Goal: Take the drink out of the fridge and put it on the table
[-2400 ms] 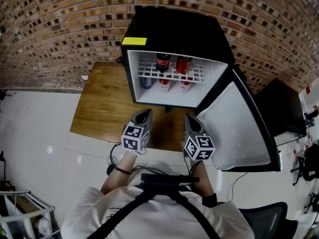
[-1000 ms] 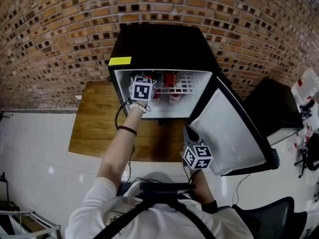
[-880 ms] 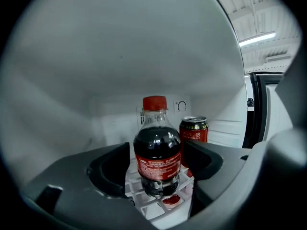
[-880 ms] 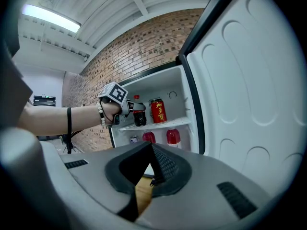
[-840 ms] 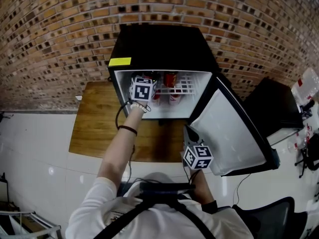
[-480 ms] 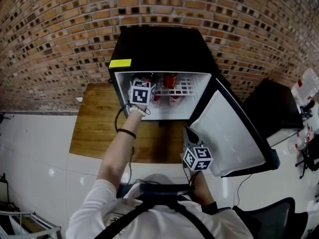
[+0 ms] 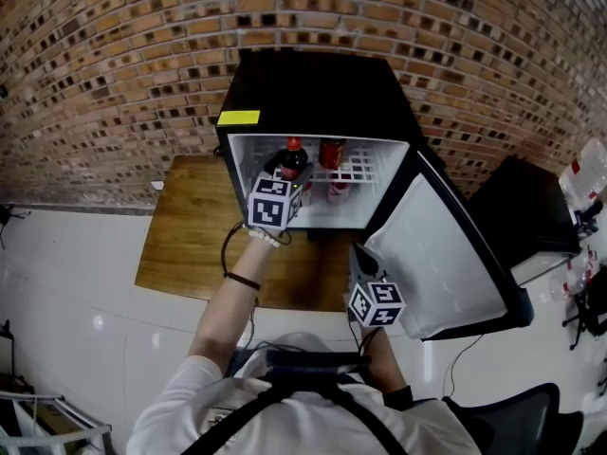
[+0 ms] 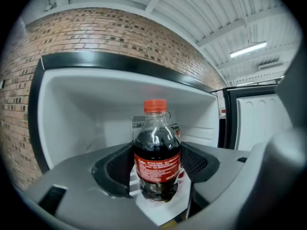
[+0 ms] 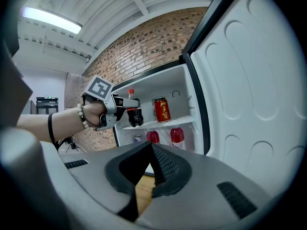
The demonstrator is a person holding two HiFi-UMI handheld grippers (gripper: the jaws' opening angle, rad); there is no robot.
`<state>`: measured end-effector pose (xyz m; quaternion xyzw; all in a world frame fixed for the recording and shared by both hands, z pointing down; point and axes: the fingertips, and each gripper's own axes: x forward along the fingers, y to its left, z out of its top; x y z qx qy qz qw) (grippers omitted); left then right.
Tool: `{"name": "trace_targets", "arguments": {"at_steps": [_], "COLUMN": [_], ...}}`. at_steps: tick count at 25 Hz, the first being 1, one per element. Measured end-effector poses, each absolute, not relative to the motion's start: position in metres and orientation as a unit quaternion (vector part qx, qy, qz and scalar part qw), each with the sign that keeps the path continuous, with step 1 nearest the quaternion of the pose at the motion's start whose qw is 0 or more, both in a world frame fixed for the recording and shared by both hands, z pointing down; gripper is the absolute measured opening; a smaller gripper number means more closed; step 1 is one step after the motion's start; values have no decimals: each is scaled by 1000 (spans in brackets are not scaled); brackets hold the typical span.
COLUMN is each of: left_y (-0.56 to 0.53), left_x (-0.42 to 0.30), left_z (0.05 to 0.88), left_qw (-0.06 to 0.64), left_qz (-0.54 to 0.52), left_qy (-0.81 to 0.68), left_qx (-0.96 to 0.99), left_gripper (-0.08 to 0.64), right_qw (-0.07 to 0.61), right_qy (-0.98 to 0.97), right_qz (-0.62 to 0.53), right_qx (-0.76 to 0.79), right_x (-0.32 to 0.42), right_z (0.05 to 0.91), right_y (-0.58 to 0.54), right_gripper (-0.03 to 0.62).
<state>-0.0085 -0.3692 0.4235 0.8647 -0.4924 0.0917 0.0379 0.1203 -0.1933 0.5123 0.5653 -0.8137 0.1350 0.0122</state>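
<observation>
A cola bottle with a red cap and red label sits upright between the pads of my left gripper, which is shut on its body. The bottle fills the middle of the left gripper view, held at the mouth of the open black mini fridge, just in front of the wire shelf. The right gripper view shows the same bottle from the side. My right gripper hangs lower, near the fridge door, its jaws closed together with nothing between them.
A red can stands on the upper wire shelf, with two red cans and a blue one below. The fridge stands on a wooden table against a brick wall. The door swings wide to the right.
My left gripper, which reached deep into the fridge's upper shelf, has drawn back toward me with the cola bottle in it. The right gripper has stayed in place.
</observation>
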Motion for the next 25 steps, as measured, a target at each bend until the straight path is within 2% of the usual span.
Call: {"name": "trace_targets", "arguments": {"at_steps": [6, 17, 25], "left_y": [-339, -304, -290], "left_x": [-7, -10, -15], "left_z": [439, 513, 565], "left_qw": [26, 72, 63], "left_qz": [86, 114, 121], "left_qy": [-487, -475, -478], "left_qx": [869, 870, 868], "left_gripper": [299, 299, 299], "right_qw": [14, 18, 22], "right_qy": [-817, -817, -817], "right_qz": [136, 136, 138], "right_qx": [561, 560, 560], "right_x": [117, 118, 118], "right_z": [513, 514, 516], "right_y": [-193, -197, -198], "right_gripper": [11, 11, 11]}}
